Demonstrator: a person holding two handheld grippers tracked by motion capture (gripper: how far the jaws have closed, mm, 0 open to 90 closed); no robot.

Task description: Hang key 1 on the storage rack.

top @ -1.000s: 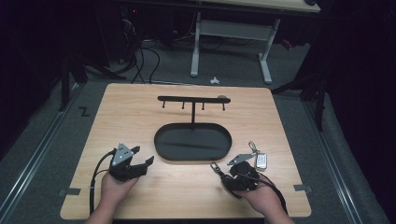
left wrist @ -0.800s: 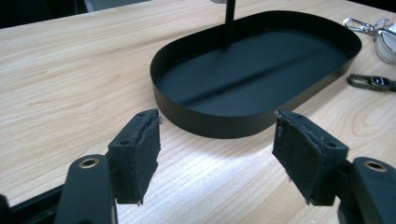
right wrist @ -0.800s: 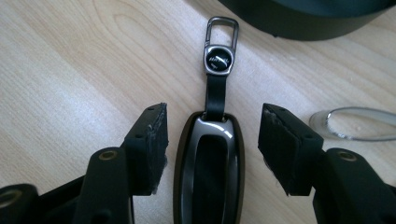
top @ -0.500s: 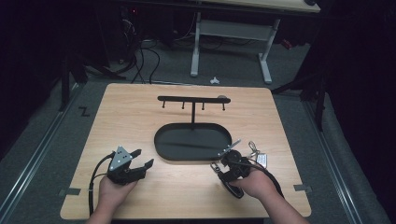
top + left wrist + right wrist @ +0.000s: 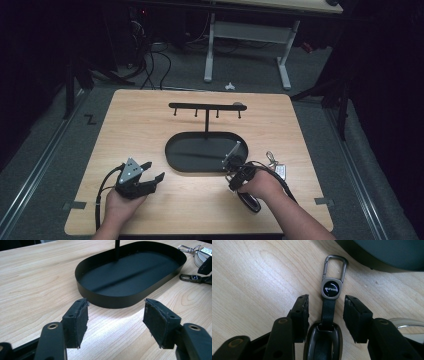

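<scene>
On the wooden tabletop [image 5: 150, 125] a black oval tray [image 5: 187, 162] sits at centre, a hook stand [image 5: 206, 107] rising from it. The right tongs [image 5: 325, 307] gape open at five o'clock of the tray — astride a key fob [image 5: 323, 343], whose strap and carabiner [image 5: 333, 272] lie flat between the jaws. The left tongs [image 5: 116, 315] rest at seven o'clock — open, gripping nothing.

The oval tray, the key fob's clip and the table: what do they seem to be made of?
Oval tray: probably thin sheet metal, matte black; its wall is thin and even. Clip: looks like grey metal with a soft shine; a black strap below it may be leather or fabric. Table: light wood or wood-look laminate, with visible grain.
</scene>
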